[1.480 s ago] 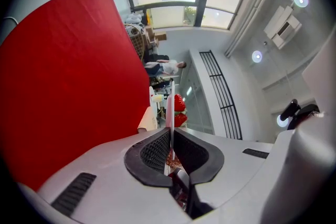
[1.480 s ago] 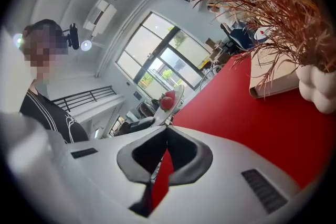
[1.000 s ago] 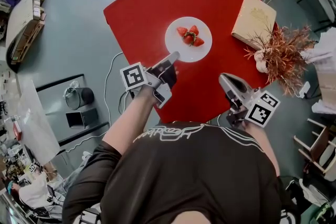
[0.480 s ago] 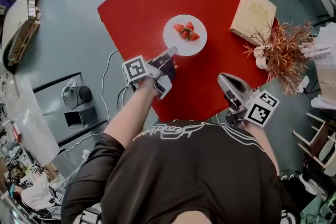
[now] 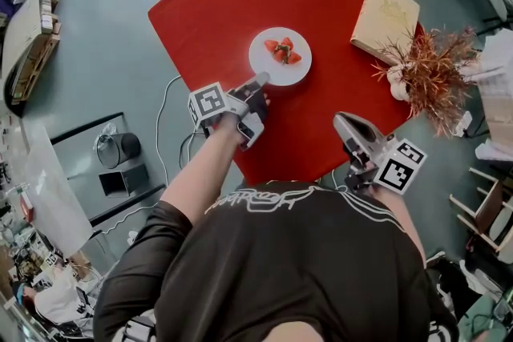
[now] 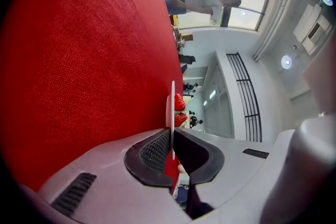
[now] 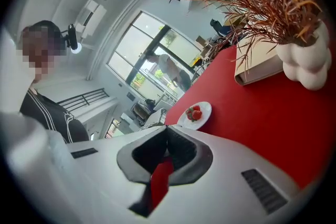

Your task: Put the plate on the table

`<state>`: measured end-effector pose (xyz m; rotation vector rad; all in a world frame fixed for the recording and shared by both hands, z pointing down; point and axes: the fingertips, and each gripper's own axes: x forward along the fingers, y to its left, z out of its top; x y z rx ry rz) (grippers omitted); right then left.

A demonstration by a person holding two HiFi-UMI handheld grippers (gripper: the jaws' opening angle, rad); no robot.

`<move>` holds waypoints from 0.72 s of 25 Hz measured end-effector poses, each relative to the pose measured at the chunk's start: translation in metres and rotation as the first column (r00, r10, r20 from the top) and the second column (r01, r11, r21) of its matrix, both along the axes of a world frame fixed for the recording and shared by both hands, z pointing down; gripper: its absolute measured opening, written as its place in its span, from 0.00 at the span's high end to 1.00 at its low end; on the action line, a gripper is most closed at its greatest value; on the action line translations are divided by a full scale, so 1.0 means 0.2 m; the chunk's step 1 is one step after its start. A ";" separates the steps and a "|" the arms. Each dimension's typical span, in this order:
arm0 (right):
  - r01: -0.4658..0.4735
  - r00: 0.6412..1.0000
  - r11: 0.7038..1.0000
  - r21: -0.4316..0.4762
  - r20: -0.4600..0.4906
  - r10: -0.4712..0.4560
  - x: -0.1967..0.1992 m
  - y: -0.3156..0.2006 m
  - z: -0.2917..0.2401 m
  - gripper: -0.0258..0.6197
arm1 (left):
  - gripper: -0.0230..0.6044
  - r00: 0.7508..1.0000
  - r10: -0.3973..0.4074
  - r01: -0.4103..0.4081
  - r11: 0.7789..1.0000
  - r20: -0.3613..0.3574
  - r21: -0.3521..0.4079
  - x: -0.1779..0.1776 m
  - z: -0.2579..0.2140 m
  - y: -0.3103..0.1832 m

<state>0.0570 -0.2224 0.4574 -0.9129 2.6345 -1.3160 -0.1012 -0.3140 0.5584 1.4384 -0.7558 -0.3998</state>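
Plate [image 5: 293, 71] with strawberries [image 5: 281, 50] over red table [image 5: 216, 4], book [image 5: 385, 18] and dried plant [image 5: 425, 70] rightward.

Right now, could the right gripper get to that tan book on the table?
Probably yes: the right gripper is shut on nothing, and only red table lies between it and the book; the dried plant crowds one side.

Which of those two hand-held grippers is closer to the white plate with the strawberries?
Left. The left gripper is clamped on the plate at its near rim. The right gripper hangs apart from it, near the table front edge, jaws shut on nothing.
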 end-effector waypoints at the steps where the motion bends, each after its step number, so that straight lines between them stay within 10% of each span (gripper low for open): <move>1: -0.003 1.000 1.000 -0.001 -0.001 0.003 0.00 0.00 0.00 0.95 | 0.93 1.000 0.001 -0.001 1.000 0.002 -0.005 0.00 0.00 0.00; 18: -0.038 0.999 0.999 -0.014 0.024 0.038 0.01 0.05 -0.01 0.95 | 0.93 0.998 -0.030 0.036 0.990 0.047 -0.137 -0.01 0.05 0.01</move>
